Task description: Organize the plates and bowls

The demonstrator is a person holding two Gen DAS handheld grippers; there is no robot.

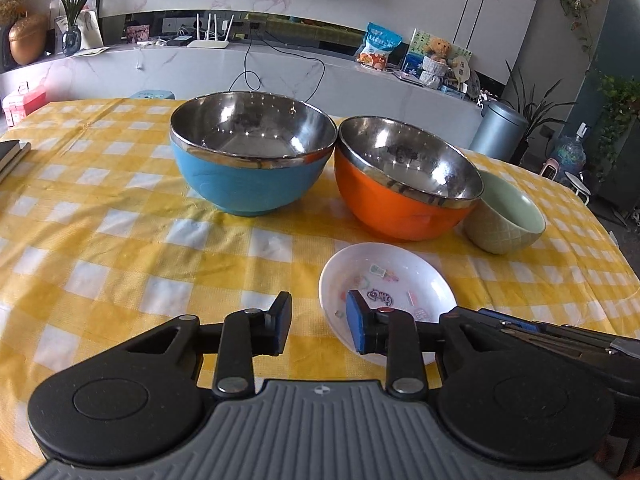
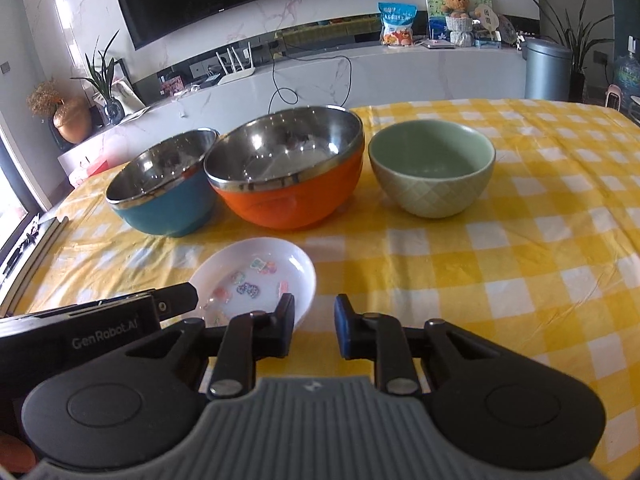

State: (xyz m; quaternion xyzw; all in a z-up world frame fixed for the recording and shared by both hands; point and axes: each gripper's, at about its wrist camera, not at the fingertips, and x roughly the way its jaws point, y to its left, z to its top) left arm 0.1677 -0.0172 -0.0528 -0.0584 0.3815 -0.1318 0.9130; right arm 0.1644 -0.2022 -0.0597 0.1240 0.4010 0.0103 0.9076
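Note:
On the yellow checked tablecloth [image 1: 120, 248] three bowls stand in a row: a blue steel-lined bowl [image 1: 248, 188] [image 2: 168, 216], an orange one [image 1: 392, 212] [image 2: 288, 204] touching it, and a green ceramic bowl [image 1: 504, 224] [image 2: 432, 196]. In front lies a small white plate [image 1: 392, 276] [image 2: 256, 260] with cartoon prints. My left gripper [image 1: 318, 326] is open at the plate's left rim, its right finger over the plate. My right gripper [image 2: 314, 326] is open at the plate's right rim, its left finger over the edge. Neither pair of pads presses the plate.
Dark flat books [image 1: 12, 152] lie at the table's left edge. Behind the table runs a marble counter [image 1: 280, 68] with a router, plants and snack bags. A grey bin [image 1: 500, 132] stands off the far right corner. Bare cloth lies to the right of the plate [image 2: 480, 280].

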